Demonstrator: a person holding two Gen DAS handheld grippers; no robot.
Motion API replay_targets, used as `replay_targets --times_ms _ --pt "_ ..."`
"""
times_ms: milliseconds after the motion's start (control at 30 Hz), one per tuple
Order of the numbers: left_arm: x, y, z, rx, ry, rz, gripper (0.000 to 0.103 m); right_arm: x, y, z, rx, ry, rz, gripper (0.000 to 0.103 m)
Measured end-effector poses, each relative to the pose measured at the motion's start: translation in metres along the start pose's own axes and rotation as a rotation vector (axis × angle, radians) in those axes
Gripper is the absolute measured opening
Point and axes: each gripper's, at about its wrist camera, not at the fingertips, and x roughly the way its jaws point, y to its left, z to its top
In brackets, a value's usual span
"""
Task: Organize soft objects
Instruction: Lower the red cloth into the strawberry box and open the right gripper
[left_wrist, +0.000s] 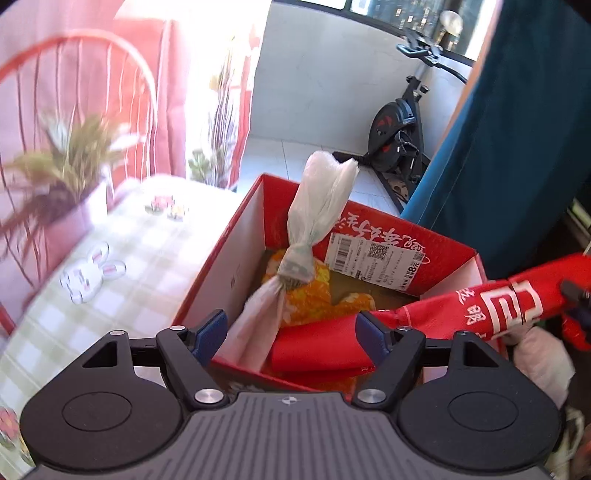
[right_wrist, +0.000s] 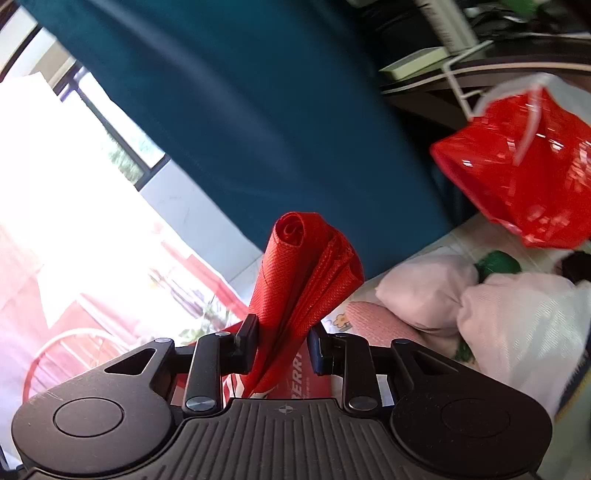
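A red cardboard box (left_wrist: 402, 240) stands open on the table. A knotted white plastic bag (left_wrist: 314, 221) stands upright in it, over an orange patterned bag (left_wrist: 317, 295). My left gripper (left_wrist: 293, 336) is open at the box's near edge, with the white bag's lower part between its fingers. A rolled red fabric bag with white characters (left_wrist: 480, 306) reaches from the right into the box. In the right wrist view my right gripper (right_wrist: 282, 347) is shut on this red bag (right_wrist: 306, 266).
A potted plant (left_wrist: 62, 177) and rabbit figures (left_wrist: 92, 277) sit on the checked tablecloth (left_wrist: 147, 266) to the left. A red plastic bag (right_wrist: 524, 173) and white bags (right_wrist: 517, 306) lie to the right. A teal curtain (right_wrist: 277, 110) hangs behind. An exercise bike (left_wrist: 402, 122) stands beyond.
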Motion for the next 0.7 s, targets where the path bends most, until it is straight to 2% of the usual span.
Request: replay_targets --times_ms 367,700 --pt "0.003 0.0 0.013 0.043 -0.06 0.042 0.079 0.055 0.036 0.032 -0.127 0.105 0.029 0.025" --pt "0.016 0.009 0.024 0.043 -0.071 0.068 0.079 0.119 0.043 0.04 -0.177 0.106 -0.056 0.026"
